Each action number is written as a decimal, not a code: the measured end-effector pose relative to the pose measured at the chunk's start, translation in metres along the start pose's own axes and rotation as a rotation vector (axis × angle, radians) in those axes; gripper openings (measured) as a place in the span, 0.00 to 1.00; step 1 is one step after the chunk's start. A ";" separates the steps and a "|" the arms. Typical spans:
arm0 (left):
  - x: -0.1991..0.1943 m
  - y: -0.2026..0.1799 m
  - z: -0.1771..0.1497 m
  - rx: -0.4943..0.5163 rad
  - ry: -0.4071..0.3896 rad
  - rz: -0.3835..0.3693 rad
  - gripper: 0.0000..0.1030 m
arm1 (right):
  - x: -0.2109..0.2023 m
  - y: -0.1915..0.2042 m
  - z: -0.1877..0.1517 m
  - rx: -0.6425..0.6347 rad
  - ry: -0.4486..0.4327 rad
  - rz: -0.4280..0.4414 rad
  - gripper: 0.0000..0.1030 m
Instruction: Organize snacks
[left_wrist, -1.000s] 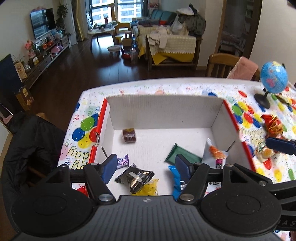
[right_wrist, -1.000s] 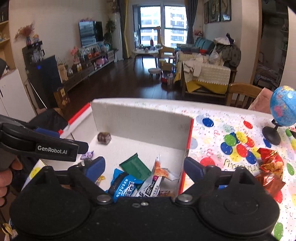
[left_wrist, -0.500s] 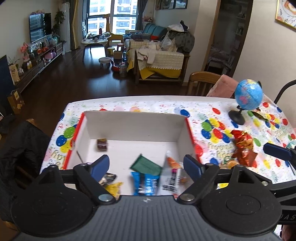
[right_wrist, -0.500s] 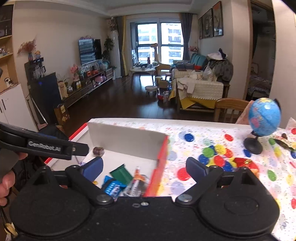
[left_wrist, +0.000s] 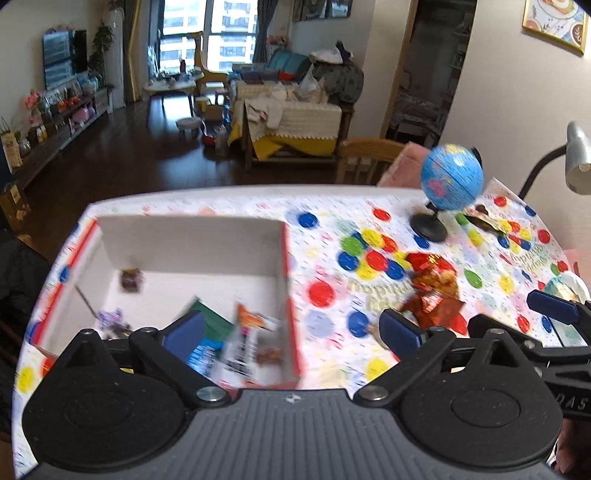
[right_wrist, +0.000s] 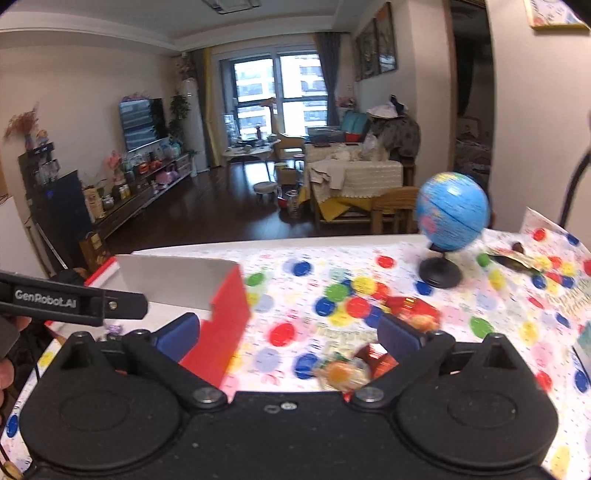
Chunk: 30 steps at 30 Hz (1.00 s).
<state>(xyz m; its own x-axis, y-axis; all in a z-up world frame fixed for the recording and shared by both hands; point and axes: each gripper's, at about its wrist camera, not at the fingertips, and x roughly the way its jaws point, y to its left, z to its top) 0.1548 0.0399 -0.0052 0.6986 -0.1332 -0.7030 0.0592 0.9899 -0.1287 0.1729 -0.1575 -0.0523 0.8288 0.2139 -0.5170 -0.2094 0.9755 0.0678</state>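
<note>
A white cardboard box with red edges (left_wrist: 192, 240) sits on the party tablecloth and holds several snack packets, among them a green one (left_wrist: 212, 319) and a small brown one (left_wrist: 130, 278). My left gripper (left_wrist: 291, 330) is open and empty, above the box's right wall. Red and orange snack bags (left_wrist: 434, 284) lie on the cloth to the right of the box. My right gripper (right_wrist: 290, 330) is open and empty, between the box's red corner (right_wrist: 221, 325) and the red snack bags (right_wrist: 413, 312). An orange-and-clear packet (right_wrist: 341, 373) lies just under it.
A blue globe on a black stand (left_wrist: 450, 181) (right_wrist: 452, 214) stands at the back right of the table. A dark wrapper (right_wrist: 511, 256) lies beyond it. A grey lamp (left_wrist: 576, 162) rises at the far right. A wooden chair (left_wrist: 369, 158) stands behind the table.
Both grippers have swung right, away from over the box toward the loose snack bags on the cloth. Both stay open and empty.
</note>
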 end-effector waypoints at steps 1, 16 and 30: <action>0.004 -0.007 -0.002 -0.005 0.012 -0.001 0.98 | 0.000 -0.009 -0.002 0.009 0.003 -0.014 1.00; 0.067 -0.096 -0.010 -0.054 0.089 0.061 0.98 | 0.015 -0.122 -0.008 0.102 0.020 -0.129 1.00; 0.148 -0.120 -0.021 -0.086 0.242 0.105 0.98 | 0.081 -0.152 0.006 0.115 0.093 -0.080 0.99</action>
<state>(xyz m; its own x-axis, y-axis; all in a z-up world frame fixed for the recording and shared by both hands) 0.2365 -0.1002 -0.1086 0.5060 -0.0475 -0.8612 -0.0727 0.9926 -0.0974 0.2753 -0.2883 -0.0995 0.7879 0.1345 -0.6010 -0.0795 0.9899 0.1173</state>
